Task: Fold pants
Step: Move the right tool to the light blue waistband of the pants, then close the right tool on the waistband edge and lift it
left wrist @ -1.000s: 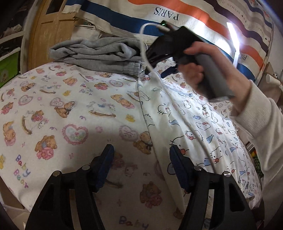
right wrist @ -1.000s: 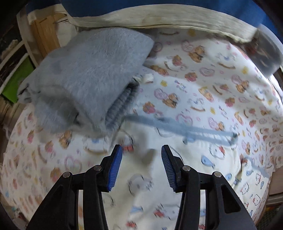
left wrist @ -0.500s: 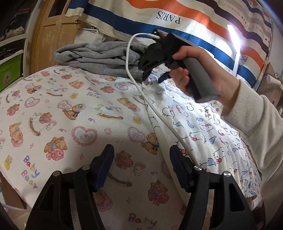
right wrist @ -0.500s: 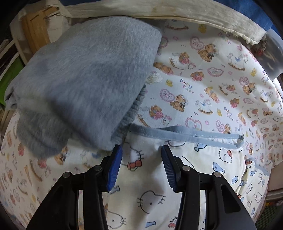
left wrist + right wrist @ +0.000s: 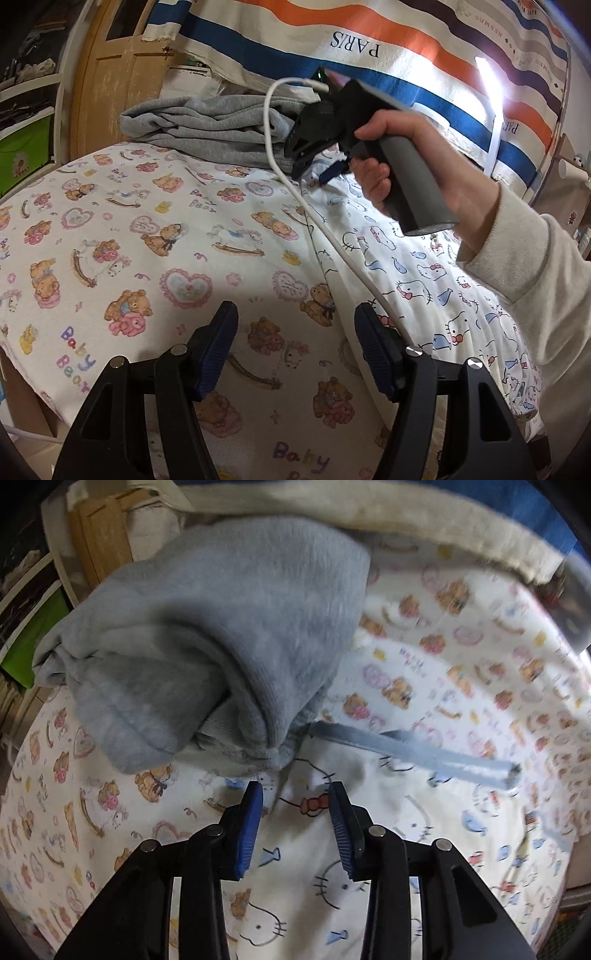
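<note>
- Since a second ago, the right claw [image 5: 295, 805] has come down toward the near corner of the cartoon-cat pants [image 5: 332, 878], and the grey folded garment [image 5: 207, 635] now fills more of its view.
- Right claw: its jaws are closing, with a raised ridge of the pants' cloth between them; the pads do not yet look pressed on it, so nothing is held.
- Left claw [image 5: 295, 350] hangs released and empty over the bear-print sheet [image 5: 110, 229], just beside the pants' edge.
- Where the pants lie: spread flat on the bed, their blue-grey waistband [image 5: 424, 753] running across the far end, touching the grey garment at one corner.
- Handling, as I judge it: thin, light, limp cotton that drapes and wrinkles; it will not slip much on the ribbed pads, nor break.
- Best hold is likely at the waistband corner, where the doubled hem gives more body; a pinch on a single layer may drag the sheet beneath or the grey garment with it.
- White cable [image 5: 325, 236] trails across the pants and could snag a fold.
</note>
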Available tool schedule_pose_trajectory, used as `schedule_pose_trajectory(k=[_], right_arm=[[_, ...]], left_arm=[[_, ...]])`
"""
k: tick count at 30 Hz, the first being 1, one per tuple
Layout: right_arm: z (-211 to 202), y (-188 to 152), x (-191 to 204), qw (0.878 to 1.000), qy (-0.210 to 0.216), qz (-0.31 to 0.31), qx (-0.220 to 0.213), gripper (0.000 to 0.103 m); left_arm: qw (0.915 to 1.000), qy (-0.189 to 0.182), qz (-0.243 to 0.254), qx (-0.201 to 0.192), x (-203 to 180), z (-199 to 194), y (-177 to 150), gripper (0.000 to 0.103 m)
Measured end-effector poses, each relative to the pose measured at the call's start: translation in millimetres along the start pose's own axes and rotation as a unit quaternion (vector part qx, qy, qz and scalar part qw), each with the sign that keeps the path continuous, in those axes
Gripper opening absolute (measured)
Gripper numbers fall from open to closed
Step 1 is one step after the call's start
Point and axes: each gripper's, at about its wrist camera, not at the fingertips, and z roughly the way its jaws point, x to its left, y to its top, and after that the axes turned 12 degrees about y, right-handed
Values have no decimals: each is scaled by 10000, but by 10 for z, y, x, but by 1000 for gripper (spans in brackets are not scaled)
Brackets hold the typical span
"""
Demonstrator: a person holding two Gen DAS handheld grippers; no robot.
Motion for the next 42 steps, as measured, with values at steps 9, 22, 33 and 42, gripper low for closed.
schedule_pose_trajectory(k=[9, 22, 33, 42], right_arm=[[131, 32, -107, 9996, -26, 191, -223, 3], [-575, -108, -325, 9962, 192, 167, -831, 2], [-1508, -328, -627, 9843, -244, -115, -1743, 2], [-2128, -705, -984, 9751, -133, 18, -2214, 2]], left_arm=[[10000, 24, -7, 21, 31, -5, 3, 67], [9983, -483, 269, 191, -261, -215, -94, 67], [9969, -652, 110, 425, -478, -230, -194, 67], [9939, -893, 160, 630, -706, -164, -221, 65]])
